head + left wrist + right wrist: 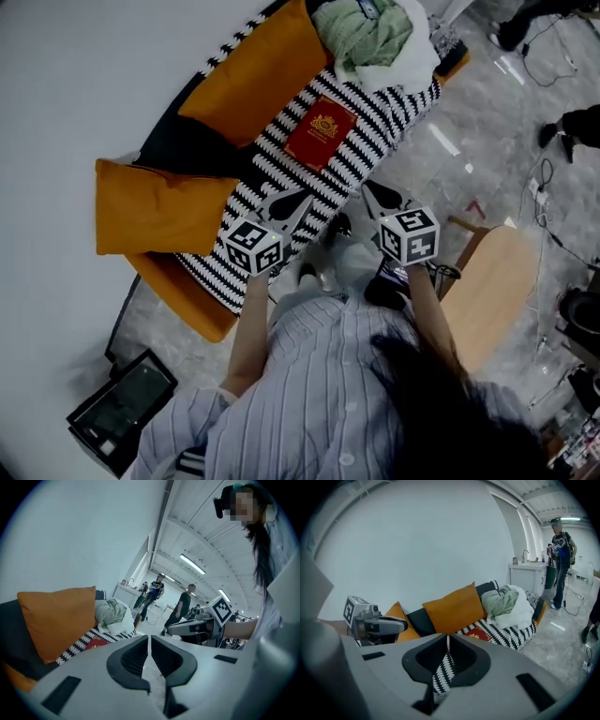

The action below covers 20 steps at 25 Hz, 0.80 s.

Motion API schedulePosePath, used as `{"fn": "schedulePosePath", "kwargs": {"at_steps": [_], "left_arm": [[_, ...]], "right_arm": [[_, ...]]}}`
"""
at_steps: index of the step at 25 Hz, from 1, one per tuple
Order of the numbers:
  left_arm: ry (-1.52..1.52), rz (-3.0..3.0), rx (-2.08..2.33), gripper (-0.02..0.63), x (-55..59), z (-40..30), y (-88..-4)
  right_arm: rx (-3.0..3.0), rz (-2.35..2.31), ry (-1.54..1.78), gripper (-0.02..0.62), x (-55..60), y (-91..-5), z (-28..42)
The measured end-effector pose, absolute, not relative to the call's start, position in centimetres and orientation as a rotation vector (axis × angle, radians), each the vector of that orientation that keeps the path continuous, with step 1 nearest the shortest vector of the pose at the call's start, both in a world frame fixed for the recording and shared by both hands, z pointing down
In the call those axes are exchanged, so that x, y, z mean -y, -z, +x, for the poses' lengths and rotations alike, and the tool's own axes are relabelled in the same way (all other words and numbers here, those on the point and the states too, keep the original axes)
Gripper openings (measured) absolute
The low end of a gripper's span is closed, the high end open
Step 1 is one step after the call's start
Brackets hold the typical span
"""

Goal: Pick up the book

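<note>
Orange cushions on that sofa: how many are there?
2. One orange cushion leans on the sofa back beside the red book; the other lies at the sofa's end, left of the striped blanket. The clothes pile may hide more.

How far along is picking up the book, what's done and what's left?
Done: nothing yet. The red book lies flat on the striped blanket, untouched.
In hand: neither the left gripper nor the right gripper holds anything. Both have their fingers shut and hang by the blanket's near edge, short of the book.
Left: reach the book, open the fingers, close on it and lift.
</note>
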<state>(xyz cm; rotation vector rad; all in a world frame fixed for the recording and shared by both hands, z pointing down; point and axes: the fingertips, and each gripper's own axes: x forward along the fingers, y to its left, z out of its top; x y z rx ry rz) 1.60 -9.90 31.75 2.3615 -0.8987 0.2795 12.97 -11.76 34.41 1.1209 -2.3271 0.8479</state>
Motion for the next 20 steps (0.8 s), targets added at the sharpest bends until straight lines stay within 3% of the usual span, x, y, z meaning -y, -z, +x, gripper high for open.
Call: {"fn": "schedulePosePath", "kwargs": {"at_steps": [20], "left_arm": [[-0.433, 2.248, 0.917, 0.012, 16.5, 2.4, -37.3]], "right_arm": [[2.28, 1.12, -1.054, 0.029, 21.2, -39.6, 17.0]]}}
